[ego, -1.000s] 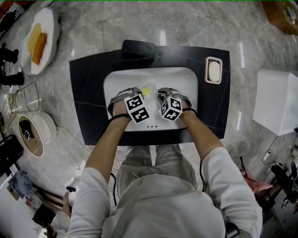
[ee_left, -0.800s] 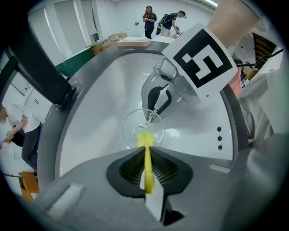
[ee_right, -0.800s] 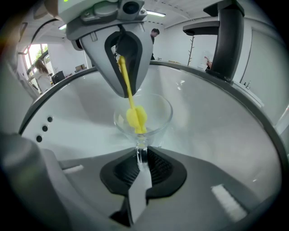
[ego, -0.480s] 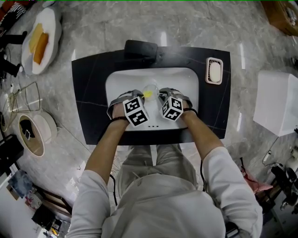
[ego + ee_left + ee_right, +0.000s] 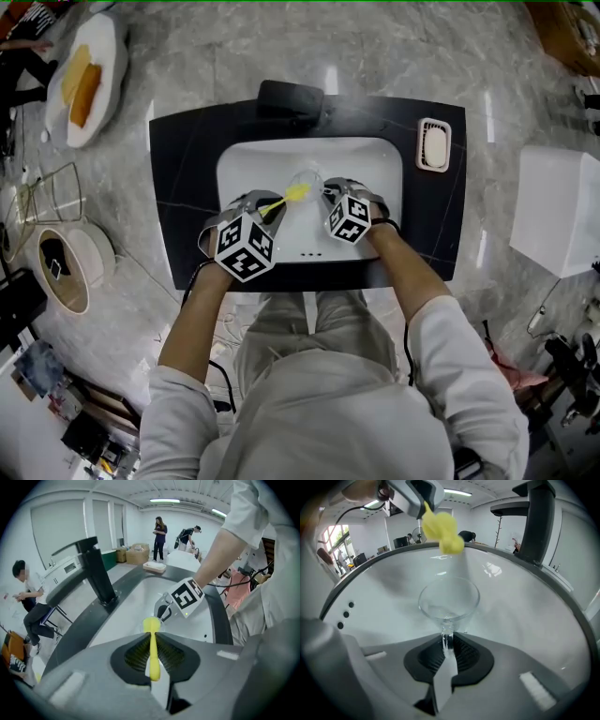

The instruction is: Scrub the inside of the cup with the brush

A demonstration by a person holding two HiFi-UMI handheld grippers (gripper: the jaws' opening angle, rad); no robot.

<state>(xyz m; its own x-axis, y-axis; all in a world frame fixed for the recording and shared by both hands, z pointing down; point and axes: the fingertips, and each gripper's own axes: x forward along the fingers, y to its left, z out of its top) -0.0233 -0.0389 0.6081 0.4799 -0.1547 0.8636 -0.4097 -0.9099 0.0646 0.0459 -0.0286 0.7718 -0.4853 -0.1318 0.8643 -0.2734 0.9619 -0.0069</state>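
We see the left gripper (image 5: 151, 636) with its jaws pressed together on the thin yellow handle of the brush (image 5: 152, 658), at the lower middle of the left gripper view. The handle runs straight out between the ribbed pads, and the brush's knobby yellow head pokes out just past the jaw tips. In the right gripper view that head shows at the upper middle of the frame, above the cup (image 5: 449, 597) and apart from its rim, so the brush is outside the cup.

The right gripper (image 5: 447, 637) has its jaws nearly together on a thin clear part at the near side of the cup. The cup itself is clear glass, and its round mouth opens away from the camera at the centre of that frame.

From the head view, we find both grippers over the white sink (image 5: 375, 164) at the centre of the picture, the left one lower and further left, the right one just right of the cup. The sink sits in a black surround (image 5: 173, 187), with a dark faucet (image 5: 289, 97) at its upper edge and a soap dish (image 5: 432, 142) at its upper right corner. A white plate (image 5: 108, 56) with yellow slices lies on the grey marble at the upper left, well apart from the sink, and a white box (image 5: 558, 202) stands at the right edge.
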